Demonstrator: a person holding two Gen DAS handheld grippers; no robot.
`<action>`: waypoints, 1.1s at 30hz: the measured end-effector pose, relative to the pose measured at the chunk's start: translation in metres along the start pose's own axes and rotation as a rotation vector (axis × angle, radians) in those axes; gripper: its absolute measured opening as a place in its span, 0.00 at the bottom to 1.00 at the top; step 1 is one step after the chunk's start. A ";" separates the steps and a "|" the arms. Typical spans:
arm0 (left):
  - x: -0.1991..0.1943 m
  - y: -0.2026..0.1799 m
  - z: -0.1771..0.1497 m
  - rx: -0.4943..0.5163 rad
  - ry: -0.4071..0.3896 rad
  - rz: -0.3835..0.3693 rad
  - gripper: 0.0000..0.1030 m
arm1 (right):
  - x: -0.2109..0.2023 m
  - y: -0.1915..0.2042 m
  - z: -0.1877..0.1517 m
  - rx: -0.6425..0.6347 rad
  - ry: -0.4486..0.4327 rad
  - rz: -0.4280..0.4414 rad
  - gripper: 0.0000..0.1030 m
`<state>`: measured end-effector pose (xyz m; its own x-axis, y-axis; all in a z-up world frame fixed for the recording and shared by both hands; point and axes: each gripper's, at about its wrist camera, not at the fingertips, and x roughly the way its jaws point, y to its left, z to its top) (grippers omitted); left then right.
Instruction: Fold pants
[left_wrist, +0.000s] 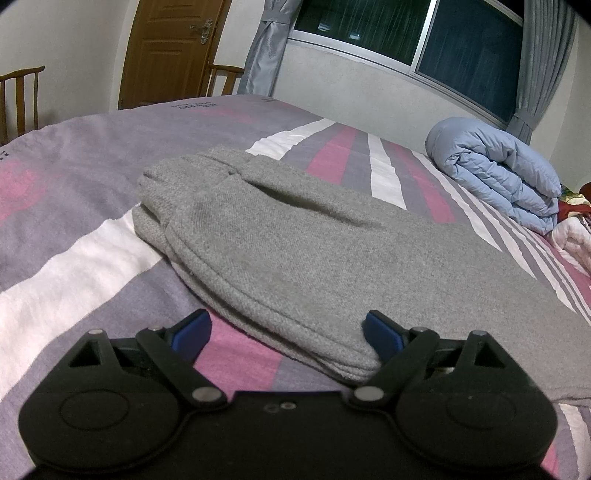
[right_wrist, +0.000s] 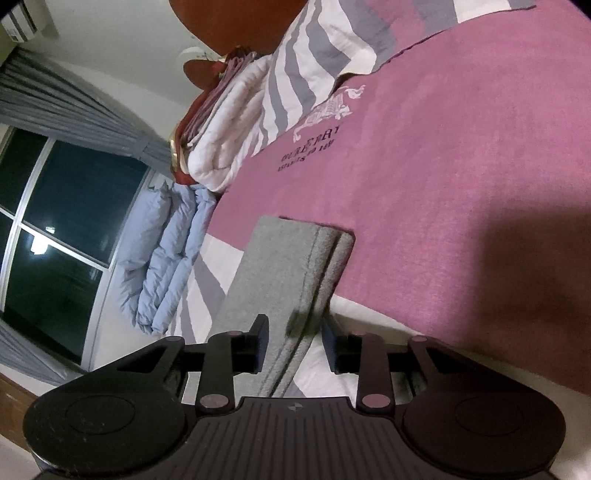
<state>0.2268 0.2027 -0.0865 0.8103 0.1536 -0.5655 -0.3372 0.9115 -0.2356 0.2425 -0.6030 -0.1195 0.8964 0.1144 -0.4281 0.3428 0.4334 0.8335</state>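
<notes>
The grey pants (left_wrist: 280, 254) lie folded lengthwise on the striped bedspread (left_wrist: 74, 184), ribbed waistband at the far end. My left gripper (left_wrist: 286, 334) is open, its blue pads on either side of the near folded edge, just above the fabric. In the right wrist view the stacked grey leg ends (right_wrist: 291, 266) stretch away on the pink part of the bedspread (right_wrist: 461, 166). My right gripper (right_wrist: 295, 349) is open, with the leg fabric running between its black fingers; nothing is clamped.
A rolled light-blue duvet (left_wrist: 506, 173) lies at the bed's far right and also shows in the right wrist view (right_wrist: 166, 251). Folded white bedding (right_wrist: 229, 125) sits by the headboard. A window, curtains, a wooden door and chairs stand beyond the bed.
</notes>
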 end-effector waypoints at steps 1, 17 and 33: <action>-0.002 -0.001 0.001 0.008 -0.010 0.010 0.82 | -0.002 0.002 -0.001 -0.010 -0.002 0.003 0.33; -0.002 0.051 0.050 -0.107 -0.089 0.019 0.40 | -0.003 0.069 -0.061 -0.334 0.003 0.066 0.51; 0.026 0.063 0.070 -0.007 -0.024 0.026 0.31 | 0.004 0.059 -0.081 -0.348 0.020 0.018 0.51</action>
<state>0.2602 0.2909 -0.0613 0.8126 0.1859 -0.5523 -0.3614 0.9043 -0.2272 0.2432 -0.5046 -0.1000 0.8949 0.1408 -0.4236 0.2070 0.7098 0.6733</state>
